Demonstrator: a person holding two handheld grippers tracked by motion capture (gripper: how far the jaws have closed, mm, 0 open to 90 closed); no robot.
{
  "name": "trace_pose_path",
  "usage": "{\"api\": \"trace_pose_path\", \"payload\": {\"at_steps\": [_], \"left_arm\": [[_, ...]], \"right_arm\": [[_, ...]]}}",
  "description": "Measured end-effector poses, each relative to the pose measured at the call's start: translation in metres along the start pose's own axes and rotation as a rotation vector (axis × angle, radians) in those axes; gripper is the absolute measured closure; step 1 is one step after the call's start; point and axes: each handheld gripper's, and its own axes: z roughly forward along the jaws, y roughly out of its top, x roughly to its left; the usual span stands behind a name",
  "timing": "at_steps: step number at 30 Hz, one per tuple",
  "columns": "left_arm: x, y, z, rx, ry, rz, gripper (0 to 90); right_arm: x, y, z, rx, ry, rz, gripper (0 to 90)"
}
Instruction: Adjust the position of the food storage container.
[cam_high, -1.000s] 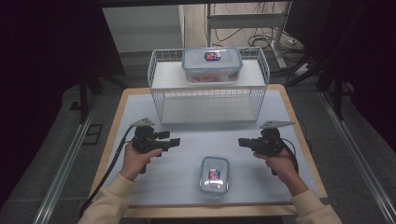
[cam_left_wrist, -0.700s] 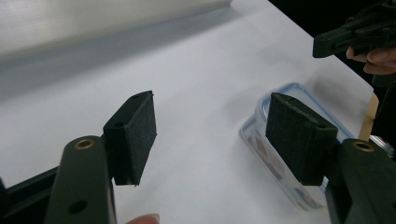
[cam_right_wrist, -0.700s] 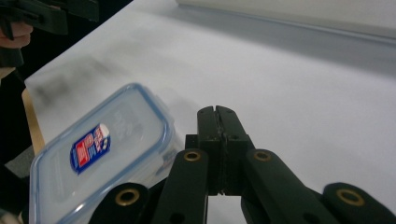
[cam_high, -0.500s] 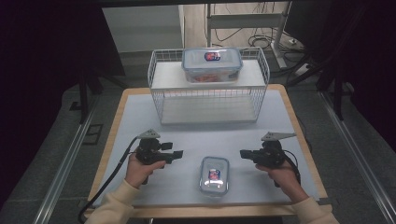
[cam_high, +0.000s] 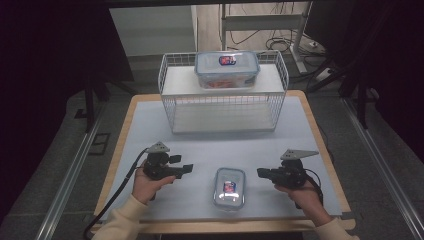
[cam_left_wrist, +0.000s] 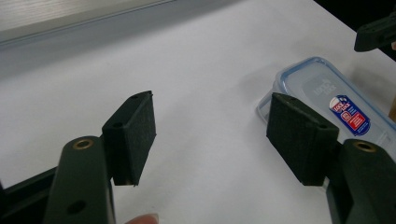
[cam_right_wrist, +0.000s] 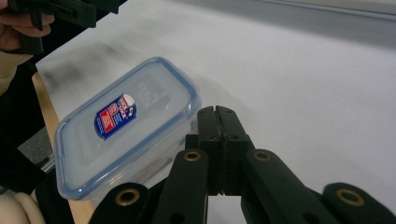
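The small container (cam_high: 229, 187) lies flat on the desk (cam_high: 150, 130), low in the middle of the high view, between the two grippers and touching neither. The left gripper (cam_high: 189, 170) at its left is released, nothing between its jaws. The right gripper (cam_high: 260, 173) is clenched and empty. In the left gripper view its own jaw hides part of the container.

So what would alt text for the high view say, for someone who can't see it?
A person holds a left gripper and a right gripper on either side of a small lidded container on a white table. Behind stands a wire rack with a larger container on top.
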Motion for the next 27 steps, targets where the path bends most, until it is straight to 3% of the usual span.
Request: {"api": "trace_pose_path", "payload": {"at_steps": [8,15,20,27], "left_arm": [[-0.007,-0.007,0.007,0.033,-0.01,0.018,32.8],[-0.004,-0.017,0.013,0.053,-0.016,-0.012,33.5],[-0.004,-0.019,0.016,0.064,-0.017,-0.013,33.1],[0.0,-0.02,0.015,0.062,-0.011,-0.025,32.9]], "right_arm": [[0.003,-0.007,0.001,0.02,-0.006,-0.011,89.7],[0.011,-0.011,0.001,0.025,0.017,-0.02,89.8],[0.02,-0.016,0.001,0.047,0.036,-0.046,89.8],[0.04,-0.036,0.005,0.13,0.08,-0.105,89.9]]}}
